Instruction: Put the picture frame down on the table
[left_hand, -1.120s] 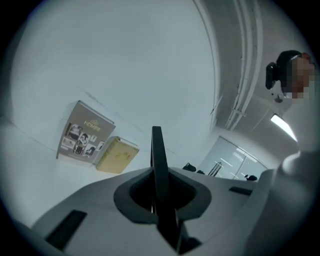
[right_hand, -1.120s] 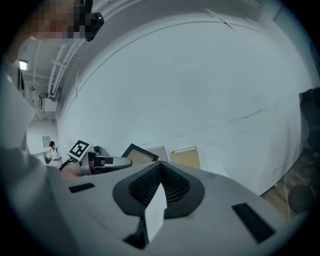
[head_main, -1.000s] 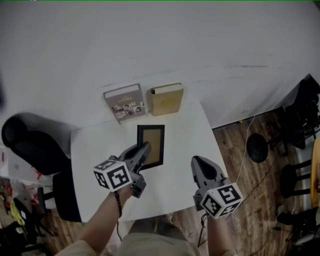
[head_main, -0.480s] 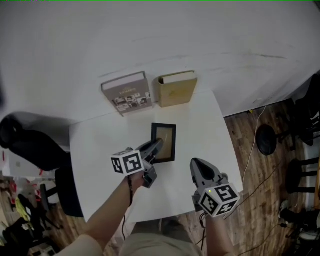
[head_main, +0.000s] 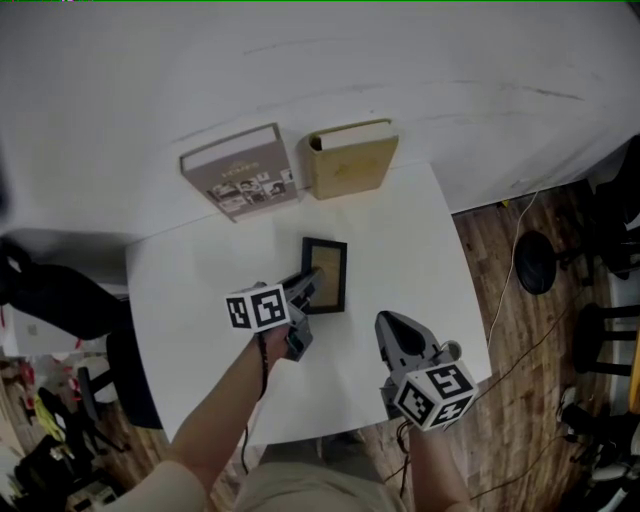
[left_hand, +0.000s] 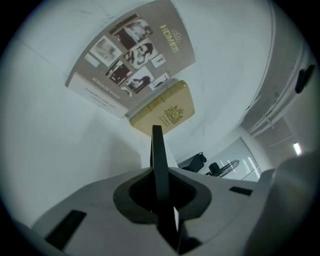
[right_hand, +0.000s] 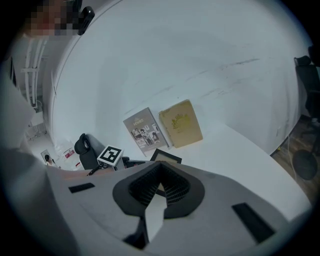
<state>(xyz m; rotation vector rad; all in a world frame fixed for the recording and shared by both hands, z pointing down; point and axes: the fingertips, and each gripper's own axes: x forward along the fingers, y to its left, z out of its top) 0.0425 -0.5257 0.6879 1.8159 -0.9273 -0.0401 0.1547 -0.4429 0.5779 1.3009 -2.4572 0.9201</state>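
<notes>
The picture frame (head_main: 326, 274) is black-rimmed with a tan middle and sits over the middle of the white table (head_main: 410, 240). My left gripper (head_main: 303, 290) is shut on its lower left edge. In the left gripper view the frame (left_hand: 157, 160) stands edge-on between the jaws. I cannot tell whether it touches the tabletop. My right gripper (head_main: 386, 322) hovers near the table's front right, shut and holding nothing, a short way from the frame. From the right gripper view the frame (right_hand: 166, 156) shows just beyond the jaws.
Two books lean on the wall at the table's back: a grey one with photos (head_main: 238, 170) and a yellow one (head_main: 350, 160). A black chair (head_main: 45, 295) stands left of the table. A round stool (head_main: 530, 265) and cables stand on the wood floor at right.
My left gripper has carried the frame to the right, toward the table's middle, and the frame now looks narrower. The right gripper has hardly moved.
</notes>
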